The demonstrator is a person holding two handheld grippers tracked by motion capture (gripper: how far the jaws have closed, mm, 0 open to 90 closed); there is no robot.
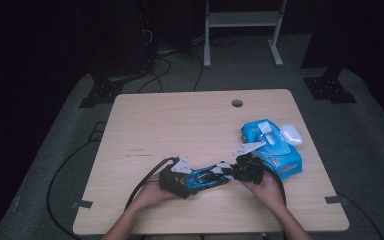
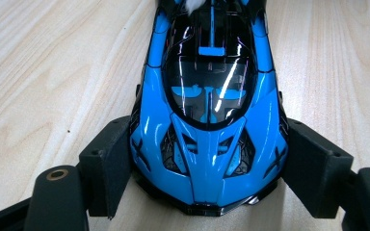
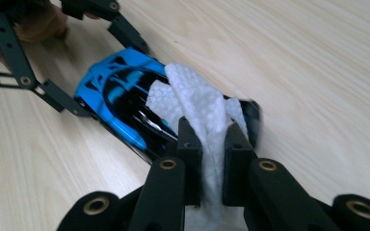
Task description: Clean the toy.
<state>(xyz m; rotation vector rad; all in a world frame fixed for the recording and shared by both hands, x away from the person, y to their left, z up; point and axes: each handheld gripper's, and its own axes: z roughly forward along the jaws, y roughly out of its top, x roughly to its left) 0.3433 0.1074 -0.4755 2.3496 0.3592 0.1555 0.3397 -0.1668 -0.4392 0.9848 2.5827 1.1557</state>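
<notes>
A blue and black toy car (image 1: 207,176) lies on the wooden table (image 1: 180,130) near its front edge. My left gripper (image 1: 187,181) is shut on the car's nose (image 2: 207,159), one jaw on each side. In the right gripper view the car (image 3: 118,103) stretches away toward the left gripper (image 3: 77,62). My right gripper (image 3: 211,139) is shut on a white wipe (image 3: 197,103), and the wipe rests on the car's rear roof. In the high view the right gripper (image 1: 232,172) sits at the car's right end.
A blue pack of wet wipes (image 1: 272,145) lies at the table's right side, with a white object (image 1: 291,134) against its far right edge. A round cable hole (image 1: 237,103) is near the table's back edge. Cables trail off the table's left front.
</notes>
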